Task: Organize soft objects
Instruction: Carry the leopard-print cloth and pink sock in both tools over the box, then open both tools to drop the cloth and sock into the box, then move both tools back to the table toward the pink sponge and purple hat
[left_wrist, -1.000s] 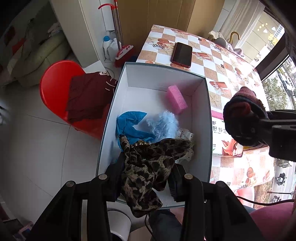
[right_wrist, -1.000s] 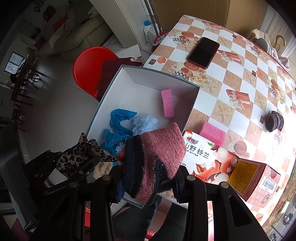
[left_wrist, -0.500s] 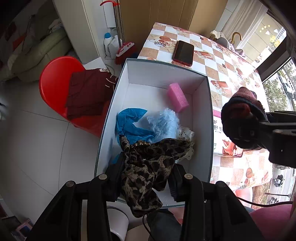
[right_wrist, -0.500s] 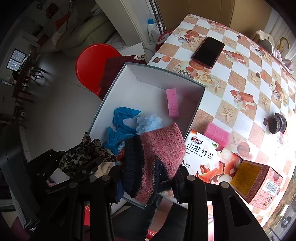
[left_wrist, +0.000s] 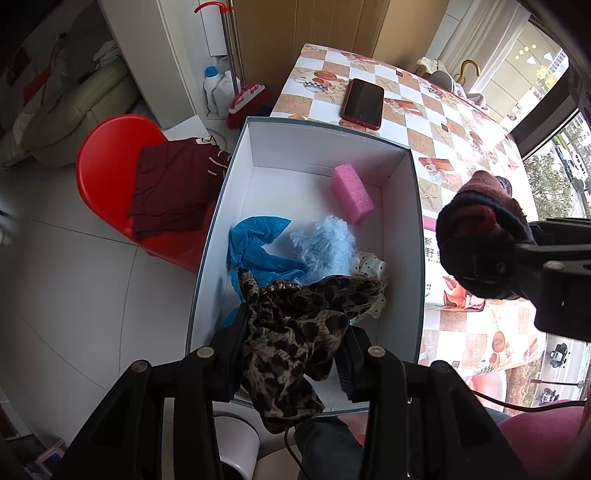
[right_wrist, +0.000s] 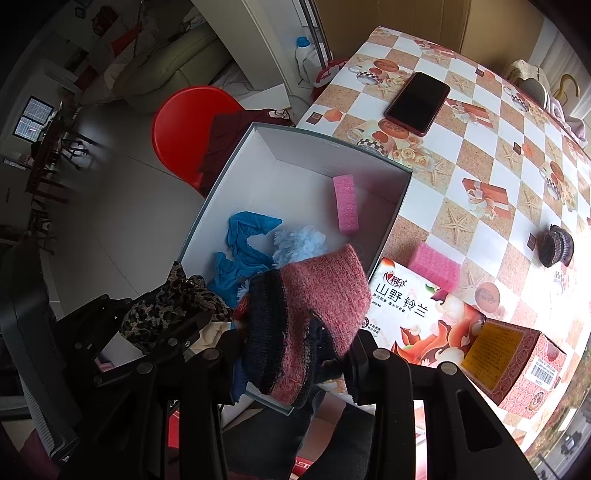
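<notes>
A leopard-print cloth (left_wrist: 291, 332) is pinched between the pads of the left gripper (left_wrist: 293, 343), jaws part-closed on the bunched fabric; it is held above the near end of the white box (left_wrist: 415, 229), w/ a tail drooping below the fingers. A pink-and-navy knit item (right_wrist: 306, 317), prob. a sock or hat, is clamped the same way in the right gripper (right_wrist: 295, 354), over the box's near right corner, beside the printed tissue pack (right_wrist: 417, 314). Already lying in the box: a blue cloth (left_wrist: 258, 243), a pale blue fluffy piece (left_wrist: 328, 243), a dotted white fabric (left_wrist: 373, 266) and a pink sponge (left_wrist: 351, 192). A second pink sponge (right_wrist: 436, 262) and a small dark knit piece (right_wrist: 557, 245) are left out on the checked tablecloth (right_wrist: 480, 155), well apart from each other. Both held items are judged light, limp and non-fragile; no slip is expected, but the thin cloth may snag on the pads on release. The knit is thicker and springy, so it is best gripped mid-bunch. Sponges should be taken across the short sides, lightly squeezed.
</notes>
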